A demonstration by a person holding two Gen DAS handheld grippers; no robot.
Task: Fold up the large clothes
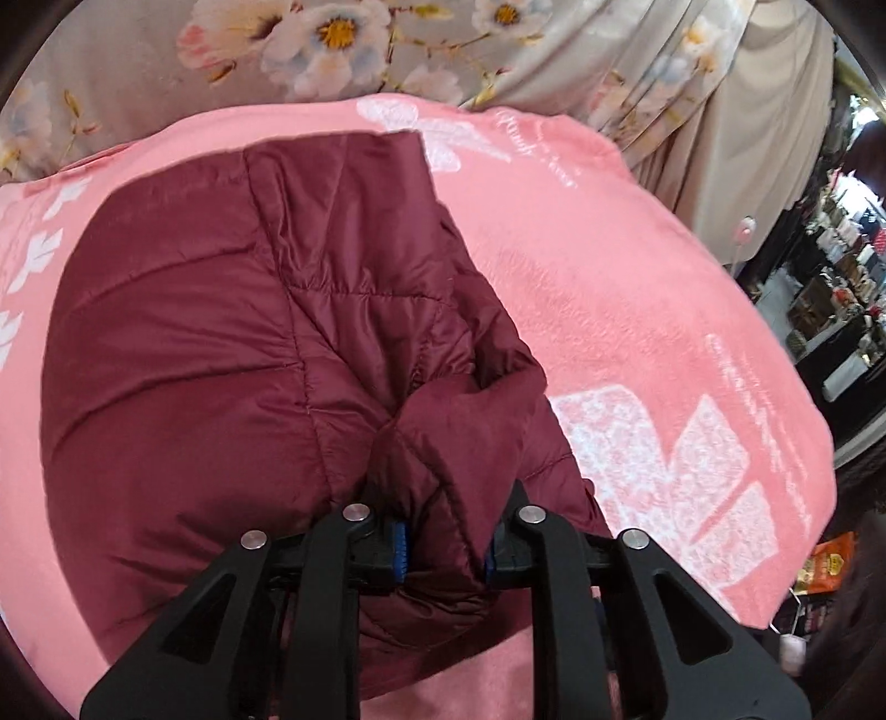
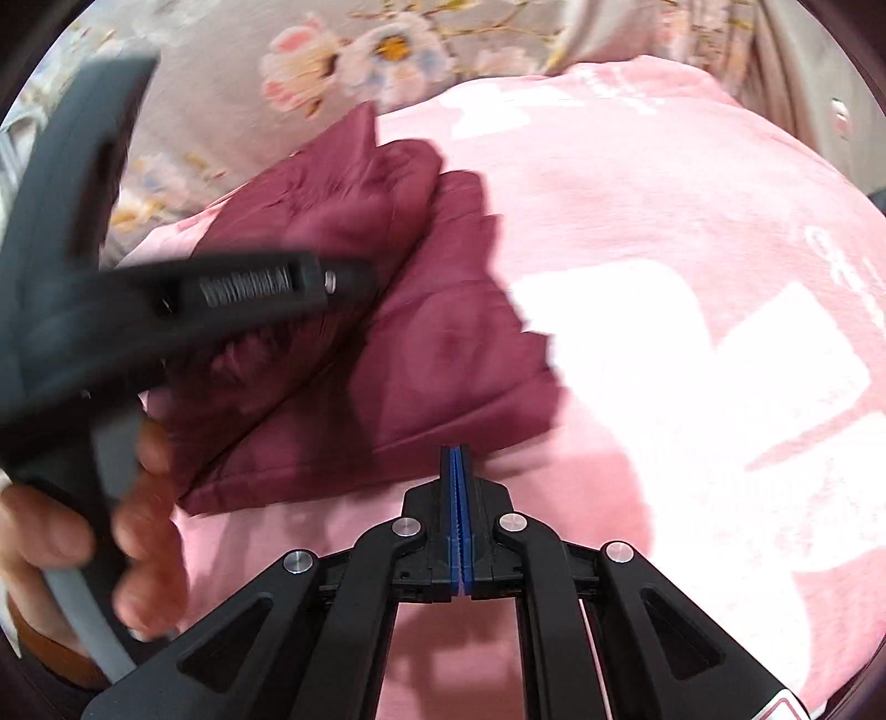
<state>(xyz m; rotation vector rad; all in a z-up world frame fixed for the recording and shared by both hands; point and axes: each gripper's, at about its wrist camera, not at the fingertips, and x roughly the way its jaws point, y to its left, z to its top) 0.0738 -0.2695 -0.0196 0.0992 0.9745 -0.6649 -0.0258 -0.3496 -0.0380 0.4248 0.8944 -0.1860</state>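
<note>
A maroon quilted jacket (image 1: 221, 332) lies partly folded on a pink blanket (image 1: 637, 277). My left gripper (image 1: 443, 548) is shut on a thick bunched fold of the jacket near its lower right edge. In the right wrist view the jacket (image 2: 432, 360) lies ahead and to the left. My right gripper (image 2: 457, 471) is shut and empty, its tips just at the jacket's near edge over the pink blanket (image 2: 664, 221). The left gripper's body (image 2: 166, 299) and the hand holding it show blurred at the left of that view.
A grey floral sheet (image 1: 332, 44) lies beyond the blanket, with beige fabric (image 1: 775, 138) hanging at the right. Shelves with goods (image 1: 841, 288) stand past the bed's right edge. An orange packet (image 1: 825, 559) lies low on the right.
</note>
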